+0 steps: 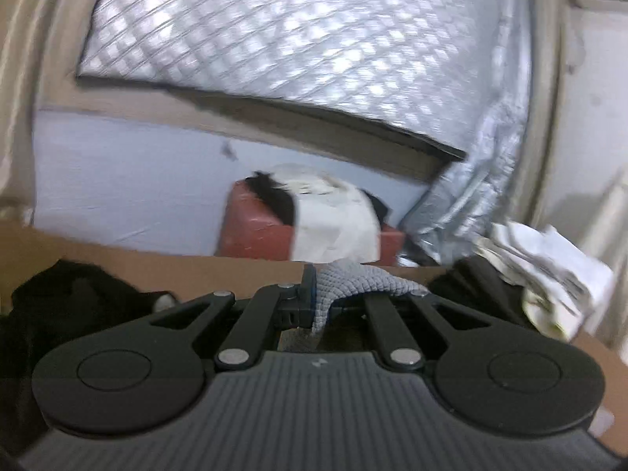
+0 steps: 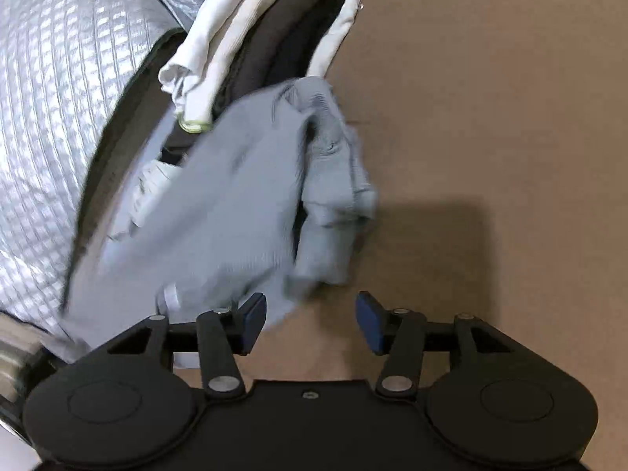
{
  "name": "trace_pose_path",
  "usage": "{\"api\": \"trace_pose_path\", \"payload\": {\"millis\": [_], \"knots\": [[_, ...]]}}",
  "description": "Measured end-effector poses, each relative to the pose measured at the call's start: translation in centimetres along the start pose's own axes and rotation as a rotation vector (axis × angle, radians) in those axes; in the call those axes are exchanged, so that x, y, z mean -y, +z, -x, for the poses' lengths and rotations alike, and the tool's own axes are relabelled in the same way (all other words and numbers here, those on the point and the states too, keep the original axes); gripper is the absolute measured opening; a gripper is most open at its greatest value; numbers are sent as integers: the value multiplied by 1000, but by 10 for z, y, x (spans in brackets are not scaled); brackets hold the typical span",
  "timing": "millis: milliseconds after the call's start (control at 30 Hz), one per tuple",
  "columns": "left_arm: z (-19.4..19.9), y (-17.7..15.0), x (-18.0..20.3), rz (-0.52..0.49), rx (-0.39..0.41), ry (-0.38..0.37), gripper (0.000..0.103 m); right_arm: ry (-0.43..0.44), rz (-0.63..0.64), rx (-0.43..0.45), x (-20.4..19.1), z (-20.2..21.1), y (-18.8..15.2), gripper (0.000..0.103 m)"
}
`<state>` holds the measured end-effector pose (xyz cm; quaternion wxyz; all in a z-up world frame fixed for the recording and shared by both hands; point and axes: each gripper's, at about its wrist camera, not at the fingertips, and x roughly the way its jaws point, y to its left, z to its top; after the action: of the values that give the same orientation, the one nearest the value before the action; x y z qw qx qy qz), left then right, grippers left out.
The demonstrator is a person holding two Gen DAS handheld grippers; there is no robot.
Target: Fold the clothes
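A: Left wrist view: the left tool [image 1: 314, 294] is clamped on a grey knit garment [image 1: 353, 278] at lower centre, and the cloth drapes over its right finger.

B: Right wrist view shows that same grey garment [image 2: 243, 212] bunched and hanging at centre left, above the brown surface [image 2: 490, 117]. The right tool [image 2: 310, 322] stands wide with nothing between its blue pads [image 2: 253, 322].

A: So my guess is the garment is being carried or shaken out, not laid flat. Next it wants spreading on the bare surface, with the right tool taking a free edge.

B: Counts: one grey garment in hand. A heap of white and dark clothes [image 2: 267, 31] sits at the upper centre, too tangled to count. One black garment [image 1: 59, 298] lies lower left in the left view.

A: And one red box [image 1: 259, 231] with cloth draped on it, mid-frame.
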<state>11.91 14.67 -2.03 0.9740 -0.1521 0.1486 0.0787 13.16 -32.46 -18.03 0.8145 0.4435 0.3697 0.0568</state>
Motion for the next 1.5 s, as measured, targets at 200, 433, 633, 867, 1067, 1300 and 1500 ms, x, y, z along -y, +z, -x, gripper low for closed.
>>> {"api": "trace_pose_path", "payload": {"millis": [200, 433, 633, 867, 1067, 1300, 1500], "knots": [[-17, 3, -22, 83, -84, -19, 3, 50, -62, 5, -12, -33, -3, 57], [-15, -5, 9, -26, -78, -73, 3, -93, 68, 105, -36, -47, 22, 67], [-7, -12, 40, -155, -55, -152, 3, -230, 198, 202, -58, -54, 48, 13], [39, -14, 65, -158, 148, -372, 3, -311, 326, 445, -90, 81, 97, 11], [72, -25, 96, -247, 61, -556, 3, -348, 423, 555, -99, 231, 80, 11], [102, -72, 128, -438, -278, -639, 4, -580, 311, 246, 2, 280, -3, 10], [91, -121, 132, -538, -641, -516, 4, -694, 110, -12, 98, 248, -64, 10]]}}
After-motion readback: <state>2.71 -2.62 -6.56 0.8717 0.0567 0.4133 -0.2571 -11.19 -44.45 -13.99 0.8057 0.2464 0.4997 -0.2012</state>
